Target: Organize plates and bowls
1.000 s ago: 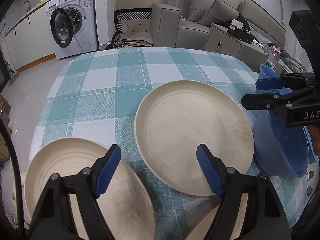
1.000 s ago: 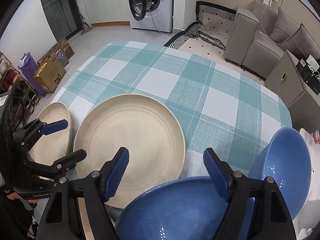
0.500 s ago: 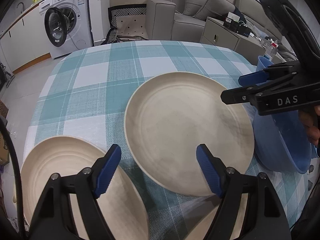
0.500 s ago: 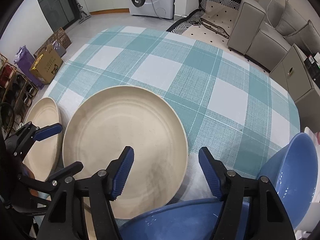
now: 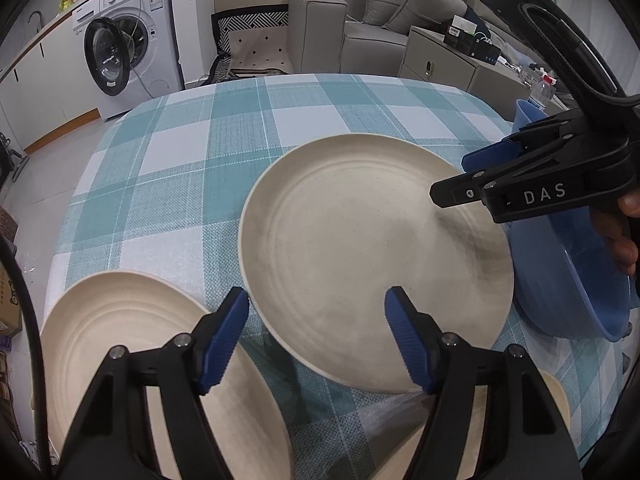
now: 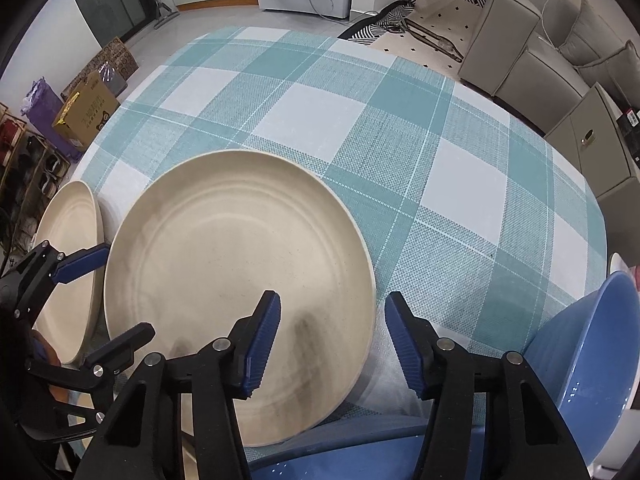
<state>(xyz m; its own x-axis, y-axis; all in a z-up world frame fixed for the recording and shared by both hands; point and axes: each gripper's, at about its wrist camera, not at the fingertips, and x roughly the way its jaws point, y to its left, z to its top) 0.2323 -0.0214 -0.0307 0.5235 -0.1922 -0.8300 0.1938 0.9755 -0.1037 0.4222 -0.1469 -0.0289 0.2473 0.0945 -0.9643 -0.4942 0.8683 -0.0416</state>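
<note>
Since a second ago: while both hands have shifted only a little, each claw's jaws stand narrower than before, and the right wrist view has dropped closer to the large cream plate [image 6: 236,296].
Left claw [image 5: 316,336]: jaws closing, blue pads still apart with nothing pressed between them; they straddle the gap between the large plate's near rim and the second cream plate [image 5: 132,360].
Right claw [image 6: 332,340]: jaws closing, still apart and gripping nothing; the near right rim of the large plate lies below and between the pads, with no contact to be seen.
Large plate: flat on the checked cloth of the desk [image 6: 400,128], near its front edge, more or less in the middle.
Second plate: left of the large one, at the desk's left front corner; whether the two rims touch I cannot tell.
Blue bowl [image 5: 580,280]: just right of the large plate, partly hidden in the left wrist view by the right claw's black frame and a hand [image 5: 620,236].
Another blue bowl [image 6: 588,368]: tilted at the right edge of the right wrist view.
Third cream rim [image 5: 556,396]: peeps out behind the left claw's right finger.
Surroundings: washing machine [image 5: 128,52], grey sofa [image 5: 360,28] and cardboard box [image 6: 86,116] beyond the desk, well apart from the dishes.
</note>
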